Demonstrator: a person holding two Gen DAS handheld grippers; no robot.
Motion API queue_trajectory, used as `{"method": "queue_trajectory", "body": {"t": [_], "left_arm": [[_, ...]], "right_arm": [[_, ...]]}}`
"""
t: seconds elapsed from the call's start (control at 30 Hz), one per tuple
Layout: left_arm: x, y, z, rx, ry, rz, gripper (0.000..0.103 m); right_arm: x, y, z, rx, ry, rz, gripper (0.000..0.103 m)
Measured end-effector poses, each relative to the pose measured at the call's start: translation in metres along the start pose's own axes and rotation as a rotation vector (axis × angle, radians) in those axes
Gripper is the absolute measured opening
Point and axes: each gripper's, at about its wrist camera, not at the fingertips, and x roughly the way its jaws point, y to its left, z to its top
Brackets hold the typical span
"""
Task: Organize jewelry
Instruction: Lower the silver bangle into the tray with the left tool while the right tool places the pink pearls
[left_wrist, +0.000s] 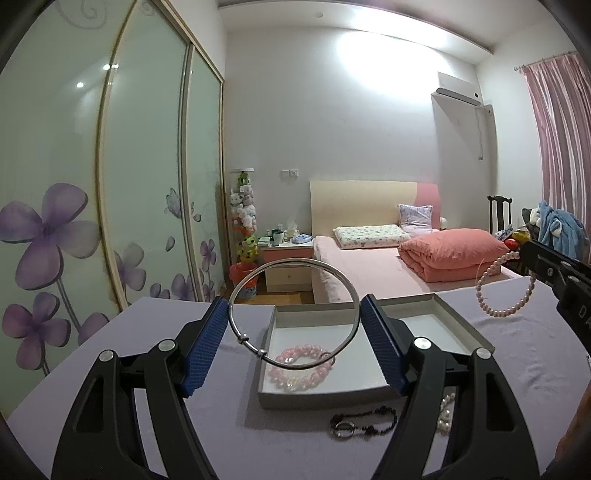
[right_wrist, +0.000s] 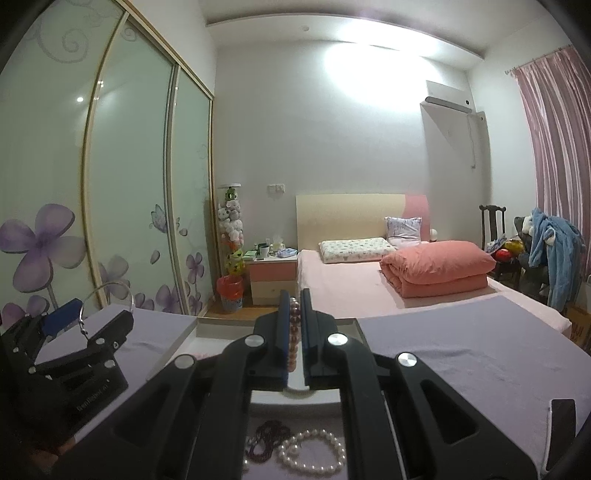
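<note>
Left gripper (left_wrist: 293, 332) clamps bangle (left_wrist: 293, 314) across its width, above box (left_wrist: 458, 325) for dropping | right gripper (right_wrist: 294, 328) pinches bead bracelet (right_wrist: 294, 334), waiting its turn

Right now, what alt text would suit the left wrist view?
The left gripper holds a silver bangle over an open box containing a pink bracelet. At right, another gripper dangles a pearl bracelet.

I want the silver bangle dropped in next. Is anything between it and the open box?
Nothing visible blocks it. The silver bangle, held in the left claw, hangs over the box; only a pink bead bracelet lies inside.
</note>
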Motion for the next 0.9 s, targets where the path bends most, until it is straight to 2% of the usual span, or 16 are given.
{"method": "queue_trajectory", "body": {"t": [0.27, 0.63, 0.67, 0.73, 0.9], "left_arm": [[0.042, -0.007, -0.004, -0.012, 0.071, -0.019, 0.073], [0.113, -0.006, -0.022, -0.045, 0.284, -0.065, 0.073], [0.118, -0.007, -0.024, -0.044, 0.3, -0.067, 0.072], [0.125, -0.011, -0.026, -0.029, 0.318, -0.073, 0.061], [0.136, -0.017, -0.024, -0.011, 0.327, -0.082, 0.061]], "right_arm": [[0.045, -0.009, 0.001, 0.036, 0.064, 0.01, 0.006], [0.134, -0.021, -0.02, 0.105, 0.268, 0.04, 0.006], [0.139, -0.022, -0.022, 0.108, 0.282, 0.042, 0.006], [0.152, -0.022, -0.028, 0.117, 0.315, 0.048, 0.006], [0.176, -0.025, -0.036, 0.149, 0.373, 0.05, 0.007]]}}
